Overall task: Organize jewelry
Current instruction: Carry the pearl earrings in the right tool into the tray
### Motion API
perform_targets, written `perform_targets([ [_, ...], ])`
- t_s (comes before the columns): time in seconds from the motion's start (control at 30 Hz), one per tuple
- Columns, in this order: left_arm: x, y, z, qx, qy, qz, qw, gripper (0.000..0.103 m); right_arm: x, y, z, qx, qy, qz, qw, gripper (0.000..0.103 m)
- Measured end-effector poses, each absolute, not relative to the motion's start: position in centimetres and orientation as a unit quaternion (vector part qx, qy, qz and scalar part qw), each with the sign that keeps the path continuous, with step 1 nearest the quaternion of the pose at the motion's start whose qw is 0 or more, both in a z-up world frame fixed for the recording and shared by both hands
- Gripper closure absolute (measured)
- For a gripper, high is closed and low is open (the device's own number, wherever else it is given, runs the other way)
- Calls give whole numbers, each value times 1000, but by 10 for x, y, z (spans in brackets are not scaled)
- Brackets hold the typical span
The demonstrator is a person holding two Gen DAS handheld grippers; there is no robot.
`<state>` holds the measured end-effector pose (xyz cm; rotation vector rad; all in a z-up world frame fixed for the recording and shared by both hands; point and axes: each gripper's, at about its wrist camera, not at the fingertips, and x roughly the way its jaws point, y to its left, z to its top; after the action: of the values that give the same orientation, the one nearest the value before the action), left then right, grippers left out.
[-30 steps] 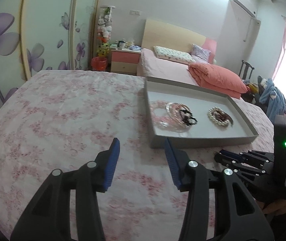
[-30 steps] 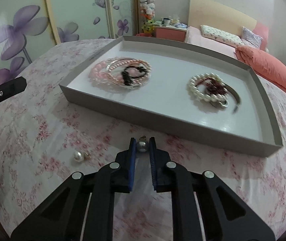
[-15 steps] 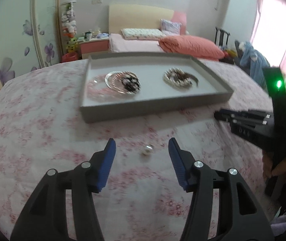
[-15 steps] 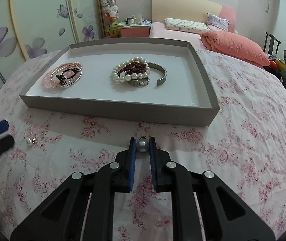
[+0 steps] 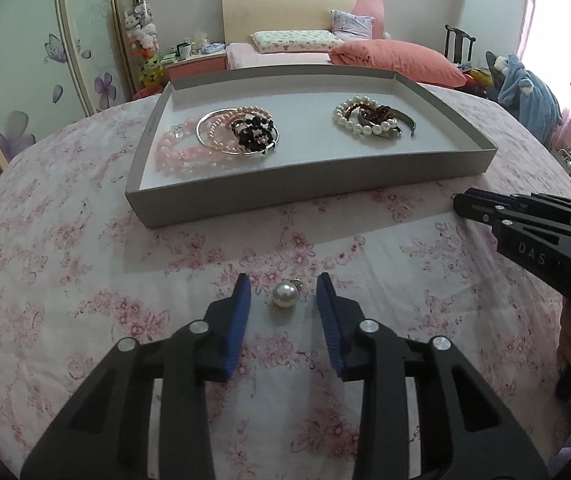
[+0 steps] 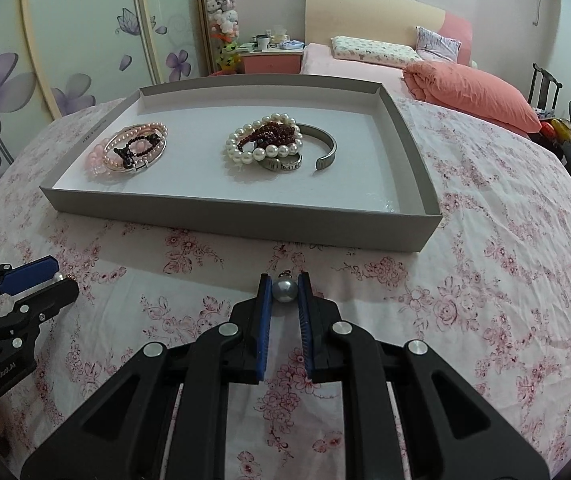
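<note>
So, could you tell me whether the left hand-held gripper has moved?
Yes: the left hand-held gripper has closed in on the white pearl, now between its open fingers.

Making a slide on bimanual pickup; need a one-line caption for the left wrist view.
Open left gripper straddles a white pearl earring on the floral cloth, grey jewelry tray beyond.

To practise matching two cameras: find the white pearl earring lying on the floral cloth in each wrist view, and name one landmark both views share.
Left wrist view: the white pearl earring lies low in the centre, between the open fingers of the left gripper.
Right wrist view: the same earring peeks out at the far left edge, just behind the blue pad.
Shared landmark: the grey tray holding bracelets.
</note>
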<state>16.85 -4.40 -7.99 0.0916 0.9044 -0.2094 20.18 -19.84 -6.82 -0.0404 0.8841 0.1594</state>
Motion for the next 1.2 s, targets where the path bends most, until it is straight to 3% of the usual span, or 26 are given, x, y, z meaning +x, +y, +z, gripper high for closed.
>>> perform_targets([
  [0.1, 170, -45, -80, 46, 434, -96, 895, 76, 202, -199, -68, -20, 427, 77, 901, 89],
  [0.2, 170, -43, -79, 45, 432, -96, 896, 89, 202, -199, -68, -20, 427, 77, 901, 89],
  [0.73, 163, -4, -64, 4, 418, -61, 906, 89, 184, -201, -64, 17, 414, 86, 906, 89],
  [1.2, 132, -2, -11, -5, 319, -53, 946, 89, 137, -188, 12, 17, 259, 102, 960, 89],
])
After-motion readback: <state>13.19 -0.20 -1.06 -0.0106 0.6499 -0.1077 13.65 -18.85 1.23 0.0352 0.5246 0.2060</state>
